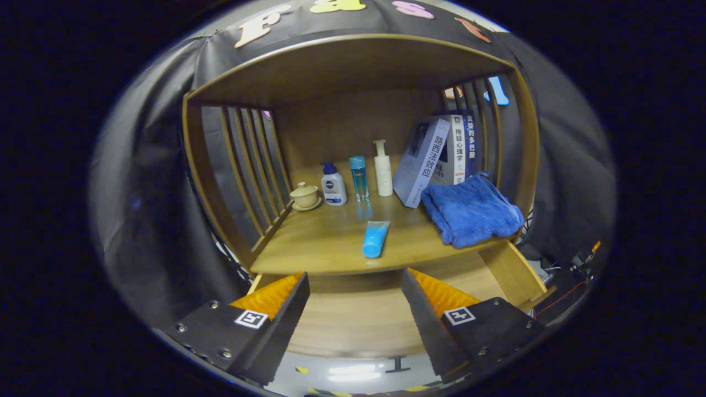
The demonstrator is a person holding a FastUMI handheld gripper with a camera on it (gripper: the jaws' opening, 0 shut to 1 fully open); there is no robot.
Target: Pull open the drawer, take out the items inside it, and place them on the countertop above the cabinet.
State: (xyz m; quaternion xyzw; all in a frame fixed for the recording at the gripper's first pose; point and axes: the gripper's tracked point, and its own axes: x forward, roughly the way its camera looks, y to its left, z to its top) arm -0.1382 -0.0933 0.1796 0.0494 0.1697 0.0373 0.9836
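My gripper (356,284) is open with nothing between its fingers, and it hovers above the pulled-out drawer (353,325), whose wooden bottom shows bare between and below the fingers. Just beyond the fingertips is the countertop (320,242) of the wooden cabinet. A blue tube (375,239) lies on it near the front edge, cap toward me. A folded blue towel (471,212) rests on the counter to the right, close to the edge.
At the back of the counter stand a lidded ceramic cup (305,196), a white pump bottle (333,184), a clear blue bottle (359,177) and a tall white pump bottle (383,168). Several books (441,157) lean at the back right. Slatted sides and a roof enclose the shelf.
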